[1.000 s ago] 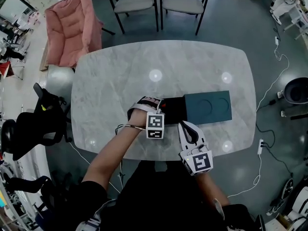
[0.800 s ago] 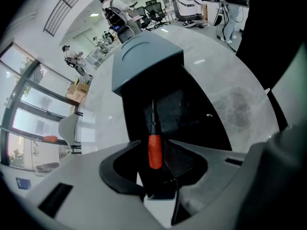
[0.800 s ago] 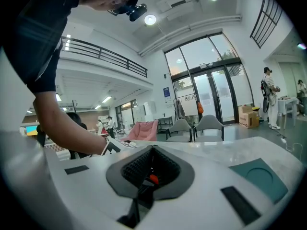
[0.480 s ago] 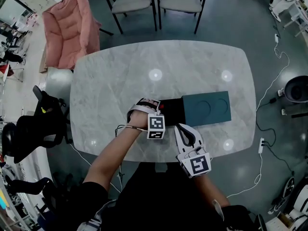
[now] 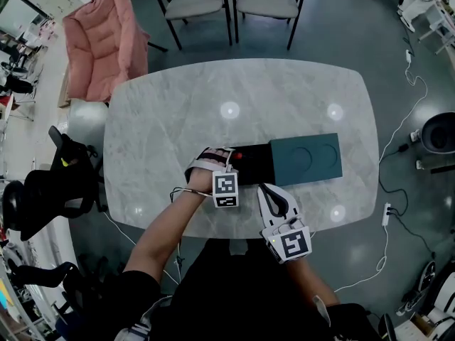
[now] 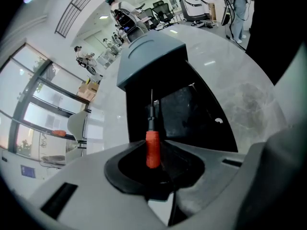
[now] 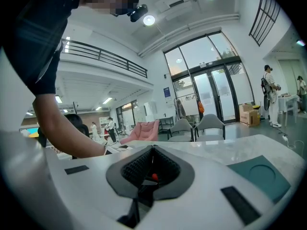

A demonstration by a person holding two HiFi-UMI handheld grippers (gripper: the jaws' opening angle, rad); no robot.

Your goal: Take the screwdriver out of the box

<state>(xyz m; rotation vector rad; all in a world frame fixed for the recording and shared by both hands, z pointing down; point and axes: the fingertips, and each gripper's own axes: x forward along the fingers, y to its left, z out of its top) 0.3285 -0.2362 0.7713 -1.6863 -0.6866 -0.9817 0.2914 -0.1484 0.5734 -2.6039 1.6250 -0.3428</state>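
As it clamps the screwdriver (image 6: 152,145), the left tool (image 6: 154,158) has edged backward.

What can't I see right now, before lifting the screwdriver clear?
- Left gripper view: screwdriver tip, too thin against the dark box.
- Head view: left gripper jaws, too small and partly under the hand.
- Right gripper view: right gripper body blocks most of the box.

Our left gripper (image 5: 226,156) clamps the screwdriver (image 6: 152,147) at the box's (image 5: 306,158) open end, while our right gripper (image 5: 264,190), 2 jaws together, hangs just beside that box.
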